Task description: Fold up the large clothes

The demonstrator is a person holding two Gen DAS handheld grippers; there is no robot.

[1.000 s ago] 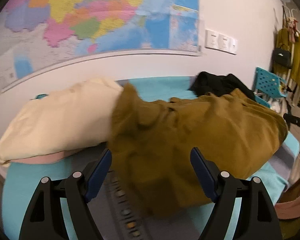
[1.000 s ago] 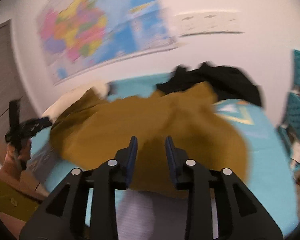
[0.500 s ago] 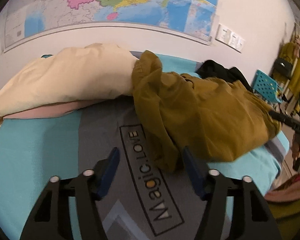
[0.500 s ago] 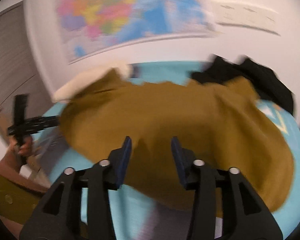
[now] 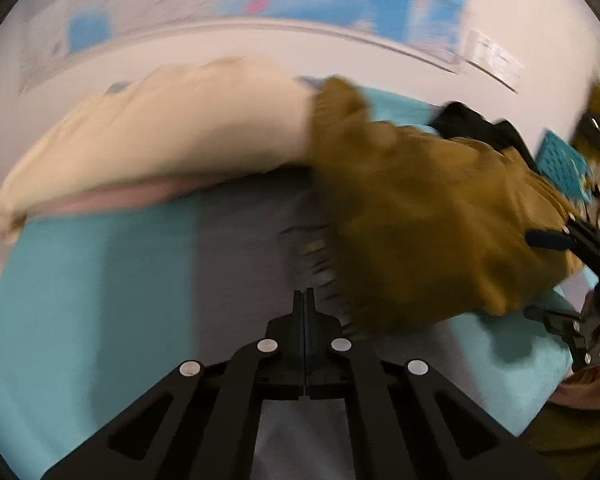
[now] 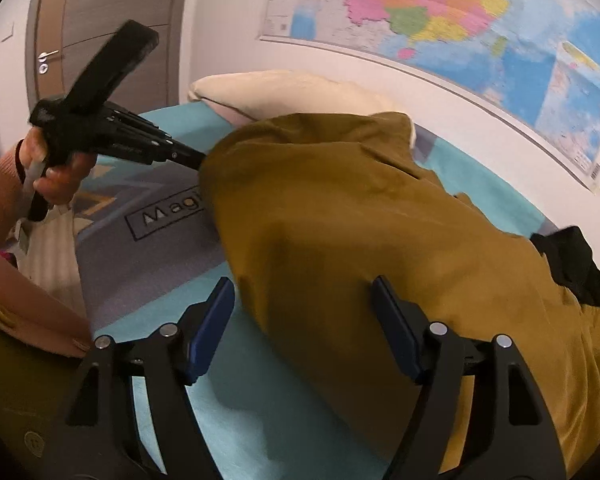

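Left wrist view (motion-blurred): left gripper (image 5: 305, 300) has its fingers pressed flat together, nothing visibly between them, tips just beside the near-left edge of the mustard-brown garment (image 5: 428, 216). Garment is heaped on the teal bedcover (image 5: 80, 300), right of centre, its far corner up against the cream pillow (image 5: 160, 136). A black garment (image 5: 476, 128) lies behind it by the wall. Right gripper (image 5: 556, 240) shows at the right edge, against the heap's right end.

Right wrist view: right gripper (image 6: 304, 332) is spread wide, the near hem of the mustard-brown garment (image 6: 380, 220) lying between its blue pads (image 6: 396, 332), not pinched. Left gripper (image 6: 192, 158) reaches in from the left, tip at the garment's far-left edge; can't tell from here if it has cloth. Bedcover (image 6: 260, 420) has a grey printed panel (image 6: 160, 216).

Handling, my read: soft woven fabric, limp, light-to-medium, not slippery, not fragile. It'll sag and bunch, so a mid-panel grab is useless. Take it at hem corners or a seam, one per gripper, and pull taut to spread it flat first.

Containers: none in view. Map (image 6: 440, 12) on the wall.
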